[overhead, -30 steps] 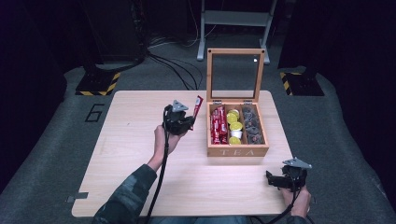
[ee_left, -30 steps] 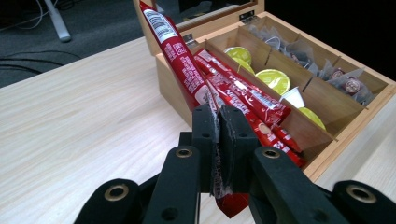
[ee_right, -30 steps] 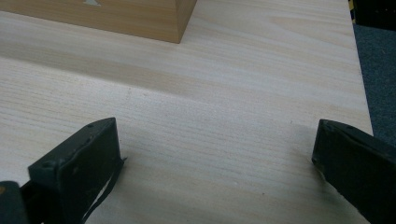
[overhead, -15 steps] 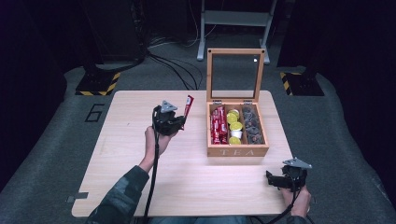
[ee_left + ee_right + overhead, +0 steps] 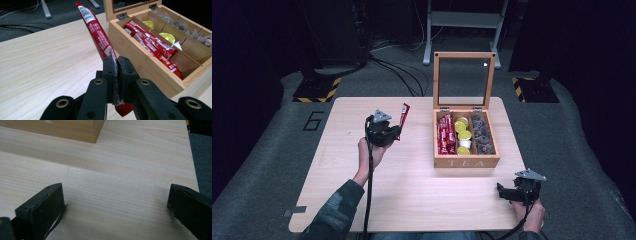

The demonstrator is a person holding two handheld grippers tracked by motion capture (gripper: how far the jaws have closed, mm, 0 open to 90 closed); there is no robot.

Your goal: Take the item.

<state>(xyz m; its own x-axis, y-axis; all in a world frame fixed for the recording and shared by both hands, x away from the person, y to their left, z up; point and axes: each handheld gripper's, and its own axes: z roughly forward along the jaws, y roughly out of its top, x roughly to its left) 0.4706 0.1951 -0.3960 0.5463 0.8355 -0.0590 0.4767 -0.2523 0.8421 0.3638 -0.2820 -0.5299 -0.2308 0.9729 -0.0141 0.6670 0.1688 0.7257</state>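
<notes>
Left hand-held gripper (image 5: 117, 75) carrying a red sachet away from the tea box (image 5: 466, 161).

Nearest, right hand-held gripper (image 5: 512, 192) sits low over the table (image 5: 412, 190) just off the box's front right corner, jaws spread wide, nothing between them. Further out, left of the box and above the table, the left jaws are pressed tight on the red sachet (image 5: 98, 35), pinching its lower end; most of it sticks up and tilts free. More red sachets (image 5: 445, 134) lie in the box's left compartment, lid (image 5: 464, 80) standing open behind. Likely step: set it down left of the box. Lower until the sachet lies flat, then release; the low pinch lets it swing.
</notes>
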